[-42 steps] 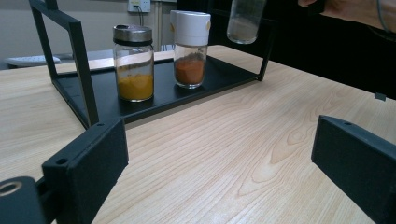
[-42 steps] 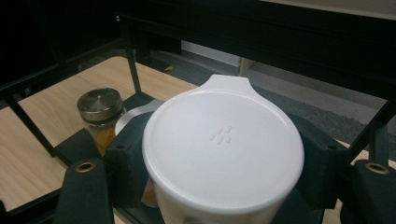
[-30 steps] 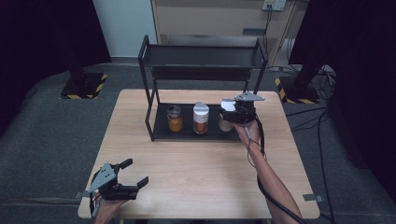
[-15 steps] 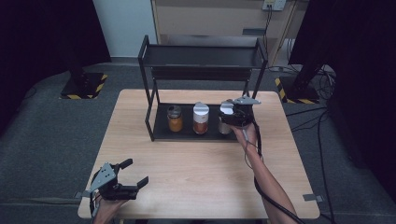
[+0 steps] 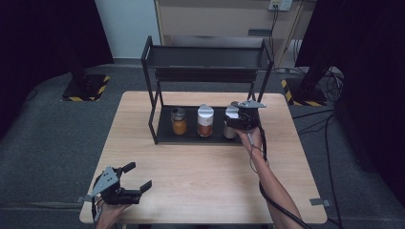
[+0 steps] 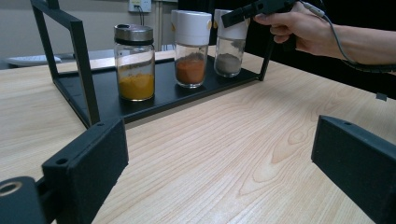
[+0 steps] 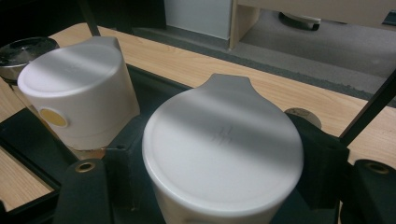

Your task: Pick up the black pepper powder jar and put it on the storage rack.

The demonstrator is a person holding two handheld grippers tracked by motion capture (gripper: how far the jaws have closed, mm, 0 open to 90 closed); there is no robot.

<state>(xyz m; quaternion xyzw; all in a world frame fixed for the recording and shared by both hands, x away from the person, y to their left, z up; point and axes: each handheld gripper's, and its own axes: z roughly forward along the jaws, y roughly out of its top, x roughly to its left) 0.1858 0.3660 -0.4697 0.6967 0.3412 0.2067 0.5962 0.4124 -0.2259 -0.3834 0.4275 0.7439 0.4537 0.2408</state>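
A light wooden table point(image 5: 205, 181) stands on grey carpet. At its far half sits a black two-tier metal rack point(image 5: 207, 71), its upper shelf bare and its lower tray point(image 5: 165, 136) resting on the table. Three jars stand in a row on that tray. At the left of the row is a glass jar with a metal lid point(image 5: 178, 120), holding yellow-orange powder. In the middle is a white-capped jar point(image 5: 205, 121) with rust-red powder. At the right end is a second white-capped jar point(image 6: 230, 43) with grey contents, upright on the tray near the rack's right post.

The right tool point(image 5: 241, 119) is at this last jar; in the right gripper view its black jaws sit on either side of the jar's white cap point(image 7: 223, 144), against or just beside it, though I cannot tell whether they press it.

The left tool point(image 5: 136, 177) rests low over the table's near left corner, its jaws spread wide apart with nothing between them.
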